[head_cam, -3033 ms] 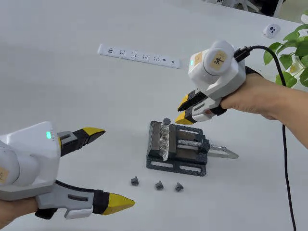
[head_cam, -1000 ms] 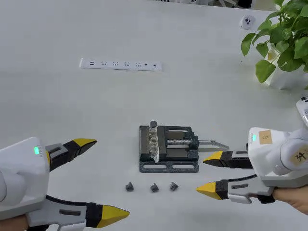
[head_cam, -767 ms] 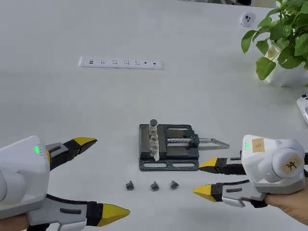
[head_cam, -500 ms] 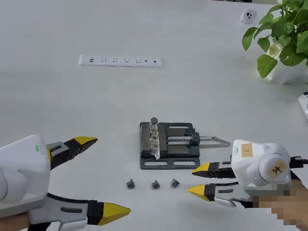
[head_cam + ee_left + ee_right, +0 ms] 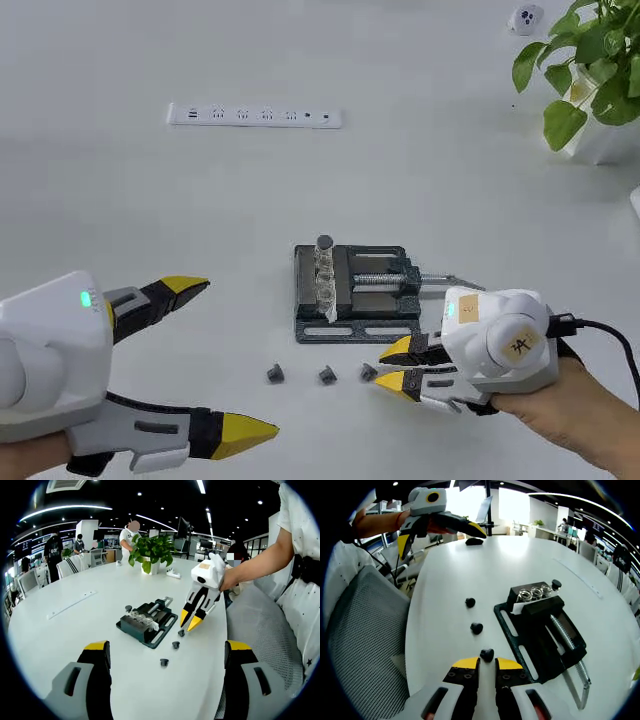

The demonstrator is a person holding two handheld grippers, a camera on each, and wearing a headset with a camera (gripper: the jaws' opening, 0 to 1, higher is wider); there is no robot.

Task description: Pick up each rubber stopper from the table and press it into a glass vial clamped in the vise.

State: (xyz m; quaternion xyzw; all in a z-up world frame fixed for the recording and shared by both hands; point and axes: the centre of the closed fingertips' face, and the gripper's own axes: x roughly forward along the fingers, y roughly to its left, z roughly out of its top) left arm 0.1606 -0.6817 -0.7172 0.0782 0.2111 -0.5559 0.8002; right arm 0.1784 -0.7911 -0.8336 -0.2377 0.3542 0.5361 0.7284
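Yellow-tipped jaws of the right gripper [image 5: 486,665] stand a narrow gap apart, low over the white table [image 5: 120,190]. The nearest rubber stopper [image 5: 487,654] is right at their tips. Whether the tips touch it I cannot tell, though it seems to sit on the table, ungripped. A second stopper [image 5: 476,627] and a third stopper [image 5: 470,601] lie in a row beyond it, each apart from the next, all just in front of the vise [image 5: 370,300]. In the vise a row of glass vials [image 5: 324,282] stands upright, clamped. The far-end vial [image 5: 324,243] carries a dark stopper; the others look open-mouthed. The left gripper [image 5: 225,358] hovers well to the left of the vise, its jaws spread wide and holding nothing. Farther back on the table lies a white power strip [image 5: 255,115], and a potted plant [image 5: 590,60] stands at the far right corner.
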